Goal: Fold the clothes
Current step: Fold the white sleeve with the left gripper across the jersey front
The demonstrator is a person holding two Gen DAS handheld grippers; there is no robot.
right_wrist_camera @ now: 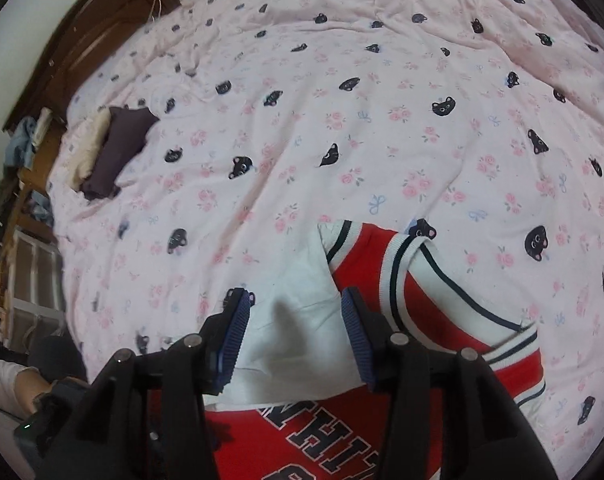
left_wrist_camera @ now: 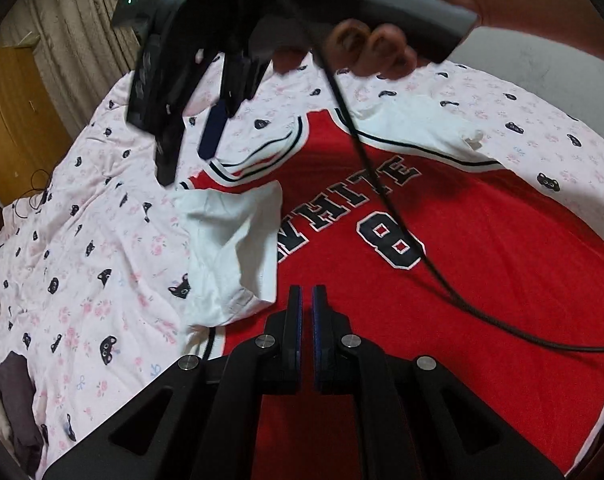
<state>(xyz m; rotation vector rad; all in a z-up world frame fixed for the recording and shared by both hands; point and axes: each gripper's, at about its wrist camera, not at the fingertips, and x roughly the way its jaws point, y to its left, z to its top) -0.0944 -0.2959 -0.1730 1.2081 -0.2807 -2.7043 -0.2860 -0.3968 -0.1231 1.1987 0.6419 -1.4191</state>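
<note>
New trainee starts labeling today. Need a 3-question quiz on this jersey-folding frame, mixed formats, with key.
1. True or false: the left gripper has its fingers spread wide over the red jersey.
2. The open right gripper hovers over which part? A) white sleeve B) collar C) hem
3. Fill in: the number on the jersey is ___.

Key: 1 false, the fingers are nearly together; 2 A; 3 8.
</note>
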